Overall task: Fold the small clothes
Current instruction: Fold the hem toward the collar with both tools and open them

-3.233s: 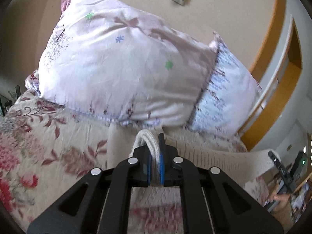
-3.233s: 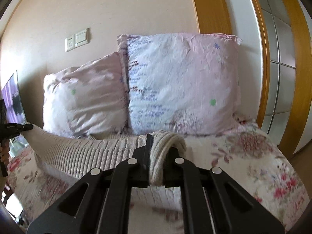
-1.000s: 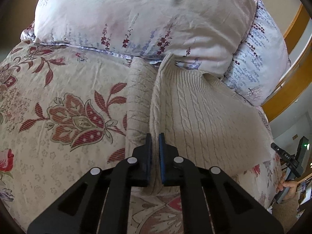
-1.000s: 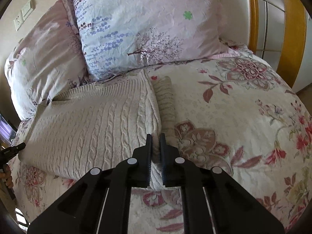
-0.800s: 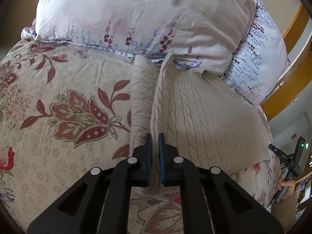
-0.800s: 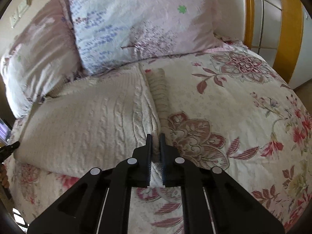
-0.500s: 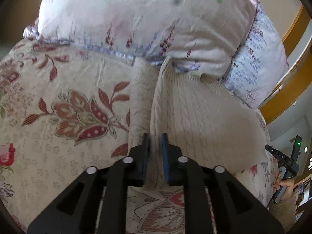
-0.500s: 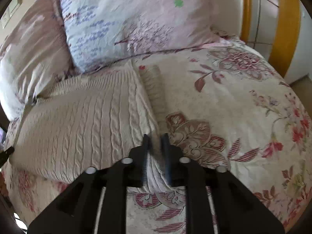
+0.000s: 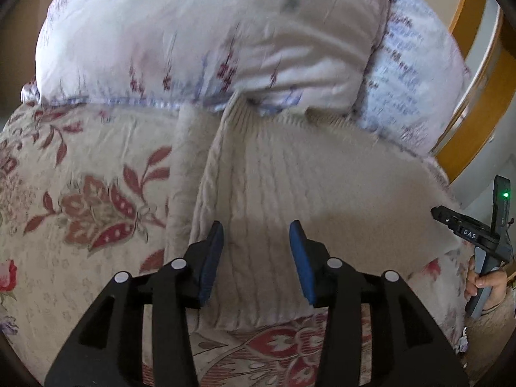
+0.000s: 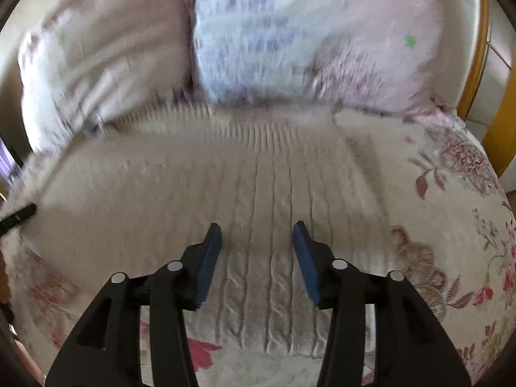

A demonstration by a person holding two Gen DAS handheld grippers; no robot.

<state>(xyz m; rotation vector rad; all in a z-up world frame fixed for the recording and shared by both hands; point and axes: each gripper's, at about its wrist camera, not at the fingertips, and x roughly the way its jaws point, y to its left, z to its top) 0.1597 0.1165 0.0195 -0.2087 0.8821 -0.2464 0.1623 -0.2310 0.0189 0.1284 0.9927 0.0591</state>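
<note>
Cream cable-knit sweater [image 9: 290, 174] lies folded on the floral bed [image 9: 80, 193] beneath both opening, empty grippers [image 9: 256, 248] [image 10: 258, 248]; only the left wrist view shows a hand [image 9: 487, 282].

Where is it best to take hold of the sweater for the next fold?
Probably the sweater is best gripped at its near hem, one corner per tongs, coming from the near bed edge: it lies flat, and that hem is its free, nearest edge.

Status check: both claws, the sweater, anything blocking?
Left claw and right claw both opening, nothing pinched. Cream sweater flat on floral bedspread. Pillows at its top edge; nothing blocking.
</note>
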